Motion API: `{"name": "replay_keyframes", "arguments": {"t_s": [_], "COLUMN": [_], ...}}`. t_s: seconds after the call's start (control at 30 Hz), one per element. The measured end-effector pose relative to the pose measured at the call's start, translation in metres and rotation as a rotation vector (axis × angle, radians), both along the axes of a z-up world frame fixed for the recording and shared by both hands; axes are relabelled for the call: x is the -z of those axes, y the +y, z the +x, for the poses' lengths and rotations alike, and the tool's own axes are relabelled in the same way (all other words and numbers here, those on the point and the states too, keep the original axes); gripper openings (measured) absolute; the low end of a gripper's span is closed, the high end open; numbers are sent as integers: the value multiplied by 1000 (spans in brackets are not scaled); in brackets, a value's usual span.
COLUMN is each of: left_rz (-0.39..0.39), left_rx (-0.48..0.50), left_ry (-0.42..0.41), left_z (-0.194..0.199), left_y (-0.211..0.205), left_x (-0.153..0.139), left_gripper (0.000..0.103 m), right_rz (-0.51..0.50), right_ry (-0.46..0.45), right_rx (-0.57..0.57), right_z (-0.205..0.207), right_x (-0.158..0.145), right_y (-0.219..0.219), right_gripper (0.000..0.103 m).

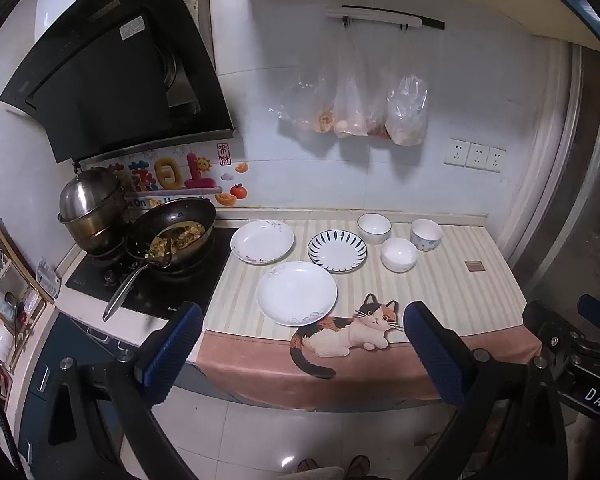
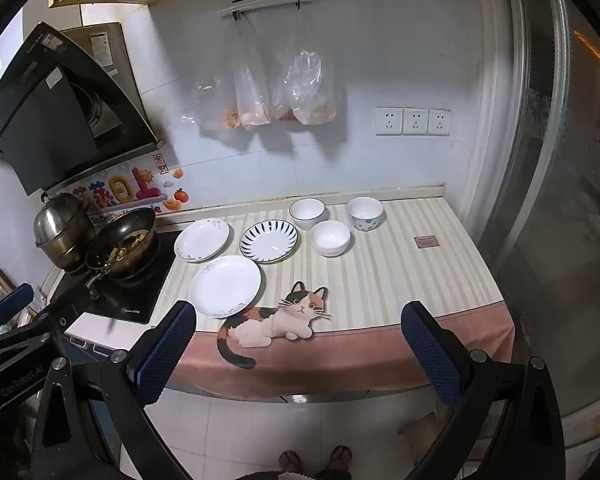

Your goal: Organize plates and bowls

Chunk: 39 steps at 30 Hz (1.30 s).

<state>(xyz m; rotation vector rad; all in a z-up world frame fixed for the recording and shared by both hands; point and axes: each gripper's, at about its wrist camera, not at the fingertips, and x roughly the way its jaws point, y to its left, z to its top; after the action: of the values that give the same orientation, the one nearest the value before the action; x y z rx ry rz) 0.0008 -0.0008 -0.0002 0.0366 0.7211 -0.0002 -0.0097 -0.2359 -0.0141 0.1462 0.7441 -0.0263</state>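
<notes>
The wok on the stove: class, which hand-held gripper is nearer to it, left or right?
Left. The left hand-held gripper hangs off the counter's front edge close to the wok; the right hand-held gripper is farther along, by the bowls' end.

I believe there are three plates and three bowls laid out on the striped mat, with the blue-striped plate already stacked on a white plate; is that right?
Not quite: the blue-striped plate lies alone on the striped mat, beside the white plates, not stacked. The right wrist view shows this. Three plates and three bowls is correct.
</notes>
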Motion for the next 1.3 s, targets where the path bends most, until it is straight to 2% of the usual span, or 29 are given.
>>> {"name": "replay_keyframes", "arguments": {"t_s": [0.53,0.8,1.3], "left_rz": [-8,-12,-19], "left_rx": [-4,-4,-18], "left_ry": [-50,-49,-41], "left_z": [-4,-9,-11], "left_y": [-3,4,11], "left_x": [-4,-8,-5], "left_gripper": [103,103,103], "right_rz": [-10,-9,-12], "right_ry": [-9,-11,-21], "right_rx": [6,2,-3], "right_z": [-2,-2,-6], "right_x": [-8,-19,-19], "right_y": [-3,-4,2], "right_gripper": [103,103,103]}}
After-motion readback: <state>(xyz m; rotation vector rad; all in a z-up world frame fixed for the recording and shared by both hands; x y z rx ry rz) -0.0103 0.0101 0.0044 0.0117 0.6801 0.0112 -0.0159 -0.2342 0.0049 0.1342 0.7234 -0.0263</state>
